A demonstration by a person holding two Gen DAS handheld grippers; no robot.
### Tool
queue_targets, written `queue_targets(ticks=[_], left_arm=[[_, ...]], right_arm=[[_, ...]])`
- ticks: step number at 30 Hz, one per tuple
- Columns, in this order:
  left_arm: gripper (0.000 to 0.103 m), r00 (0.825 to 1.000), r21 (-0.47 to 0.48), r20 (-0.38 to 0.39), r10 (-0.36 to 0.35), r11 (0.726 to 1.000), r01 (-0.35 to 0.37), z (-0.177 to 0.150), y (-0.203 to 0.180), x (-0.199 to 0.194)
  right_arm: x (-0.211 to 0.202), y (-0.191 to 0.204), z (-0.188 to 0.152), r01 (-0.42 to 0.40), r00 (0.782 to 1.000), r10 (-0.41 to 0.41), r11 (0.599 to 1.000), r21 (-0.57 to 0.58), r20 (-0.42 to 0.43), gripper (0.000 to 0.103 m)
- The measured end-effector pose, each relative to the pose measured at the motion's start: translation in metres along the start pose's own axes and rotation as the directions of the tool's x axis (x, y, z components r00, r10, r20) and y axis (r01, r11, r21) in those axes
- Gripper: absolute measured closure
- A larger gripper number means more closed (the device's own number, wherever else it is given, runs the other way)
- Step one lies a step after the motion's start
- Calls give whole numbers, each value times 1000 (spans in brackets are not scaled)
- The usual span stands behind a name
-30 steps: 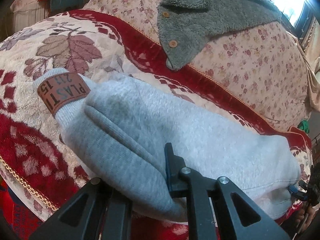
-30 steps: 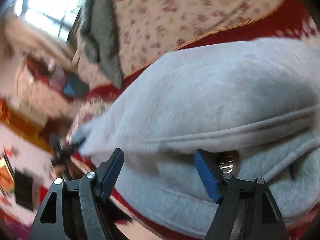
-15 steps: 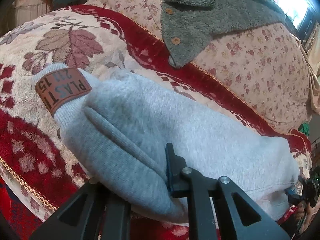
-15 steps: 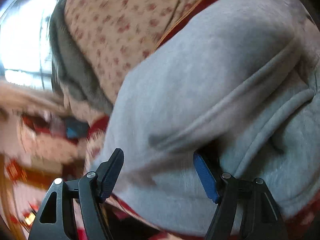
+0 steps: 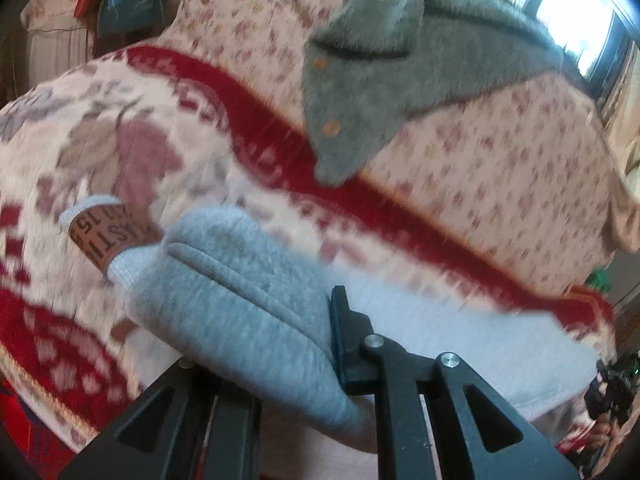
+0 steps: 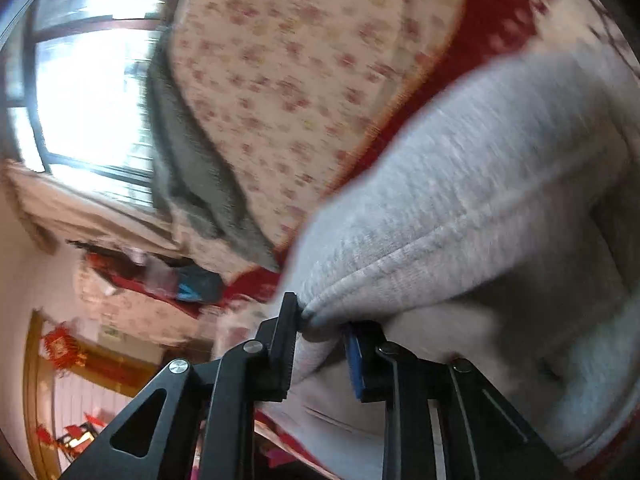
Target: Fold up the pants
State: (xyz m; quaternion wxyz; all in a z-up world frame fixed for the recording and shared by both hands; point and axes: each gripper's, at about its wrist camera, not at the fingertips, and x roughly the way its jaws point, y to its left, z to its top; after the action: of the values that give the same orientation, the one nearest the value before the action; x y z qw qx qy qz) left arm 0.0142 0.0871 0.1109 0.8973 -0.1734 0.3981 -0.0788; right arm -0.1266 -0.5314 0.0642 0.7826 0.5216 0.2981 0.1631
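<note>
Sofa (image 5: 500,184) is covered by a pale floral throw; the seat is draped with a red and cream patterned blanket (image 5: 80,152). A window (image 6: 80,92) is seen bright behind the sofa back.

Grey fleece jacket (image 5: 380,72) with round buttons is laid over the sofa back, its lower tip reaching the red border of the blanket.

Grey pants (image 5: 240,304) are laid along the seat on the blanket, bunched and lifted at both gripped ends. A brown label (image 5: 108,236) with dark lettering is wrapped around a pale cuff at the far left of the left wrist view.

Left gripper (image 5: 264,344): jaws narrow, clamped on a thick fold of the pants; one finger is hidden under the fabric.

Right gripper (image 6: 320,344): jaws closing, a bunched corner of the pants (image 6: 460,200) is pinched between the pads, cloth pressed on both sides.

The right gripper is also caught small at the lower right edge of the left wrist view. Both views are motion-blurred.
</note>
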Motion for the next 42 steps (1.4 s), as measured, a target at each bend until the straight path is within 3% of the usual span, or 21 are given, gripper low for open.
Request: queue_targets(ticks=[5,9,13,15,17,18,20,23,28,34,35,37,38,42], left_arm=[[91,993,-11,97,-59,998,61,47,-23,-16],[91,990,18,103,-93,996,91,53,-39,-17],[91,996,65,77,-55,997,50,39,-46,-9],[91,998,61,59,-34,998,31,34,-42,-4],[91,998,30,51,-28,999,26,35,-32,-4],[91,998,17,50,-31,999,31,34,-27,-6],[91,998,-2,52,-40,999,40,37,-20,-11],[90,997,23,62,-40,999,39,38,-21,-20],[90,996,64,75,-48,997,43,36,-30,-31],[91,994,53,82,-68,997,64,36,-27,-40],[91,994,50,80,-69,997,65,37,-27,-40],[90,995,51,78,-67,997,63,37,-26,-41],[90,995,58,76,-62,997,57,37,-26,-40],[90,996,73,72,-46,997,40,45,-30,-40]], right_arm=[[-36,65,32,-97,985,117,983,-158,123,102],[-67,100,42,-59,980,105,966,-253,171,101],[-56,85,16,-37,999,38,973,-227,-1,96],[-38,60,-11,-20,995,3,983,-180,-96,94],[-14,33,-35,28,978,-55,991,-131,-204,93],[0,16,-46,67,966,-92,992,-107,-242,89],[12,-7,-52,100,966,-110,993,-55,-234,81],[19,-43,-54,107,979,-84,988,116,-187,17],[21,-52,-42,69,986,-41,982,175,-161,17],[33,-51,-30,46,993,-20,971,234,-112,24],[37,-57,-29,51,994,-23,965,257,-110,33],[39,-66,-25,62,995,-38,959,277,-88,64],[39,-67,-24,27,998,-7,960,279,-70,86],[24,-39,-9,-36,999,42,982,187,-26,88]])
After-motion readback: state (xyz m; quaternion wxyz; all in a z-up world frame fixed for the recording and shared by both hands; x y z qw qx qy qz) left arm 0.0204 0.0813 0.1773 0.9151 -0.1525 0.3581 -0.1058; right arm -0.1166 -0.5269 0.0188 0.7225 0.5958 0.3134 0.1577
